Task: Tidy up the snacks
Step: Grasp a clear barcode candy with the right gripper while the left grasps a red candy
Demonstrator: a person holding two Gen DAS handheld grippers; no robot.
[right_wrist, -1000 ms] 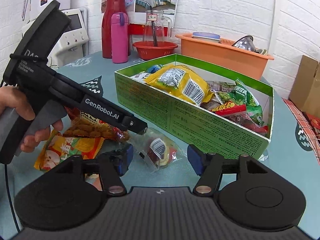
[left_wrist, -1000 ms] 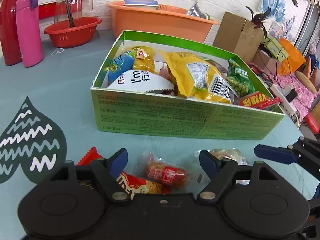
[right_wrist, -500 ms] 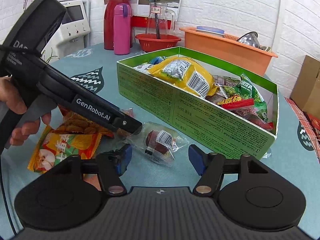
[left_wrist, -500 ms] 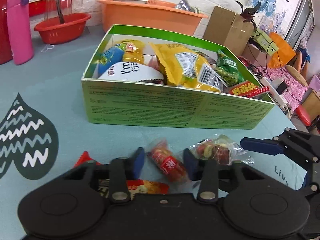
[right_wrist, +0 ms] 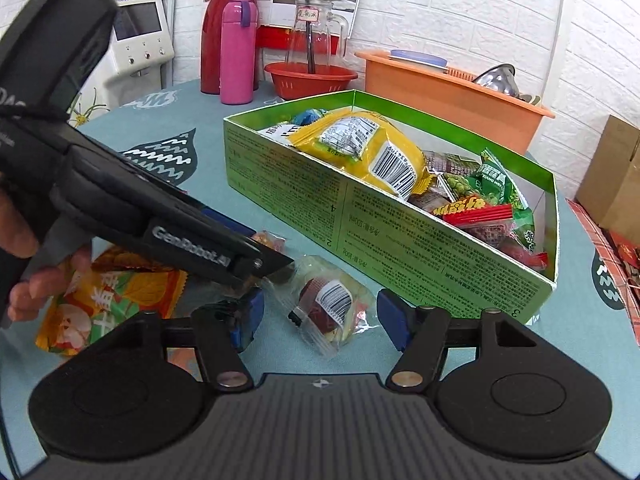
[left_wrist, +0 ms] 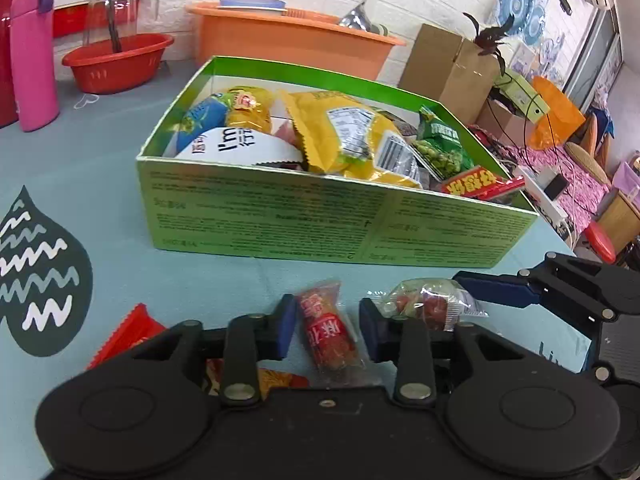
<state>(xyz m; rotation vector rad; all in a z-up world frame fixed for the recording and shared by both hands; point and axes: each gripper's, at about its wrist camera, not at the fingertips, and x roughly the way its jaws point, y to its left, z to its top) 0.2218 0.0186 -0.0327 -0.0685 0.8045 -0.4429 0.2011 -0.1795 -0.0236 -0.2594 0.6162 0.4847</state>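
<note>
Green box (left_wrist: 280,224) — full of snack packets (left_wrist: 352,140)

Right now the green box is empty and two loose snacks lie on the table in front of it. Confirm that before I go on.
Not quite: the green box is not empty. The left wrist view shows it filled with snack packets, including a big yellow bag. The rest holds: a red snack and a clear-wrapped snack lie on the table in front of it.

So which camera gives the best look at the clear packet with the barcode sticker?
The right wrist view: the clear packet lies whole and unblocked between the right claw's open fingers, barcode facing up. The left wrist view shows the same packet only partly, low behind a claw finger, its barcode hidden.
</note>
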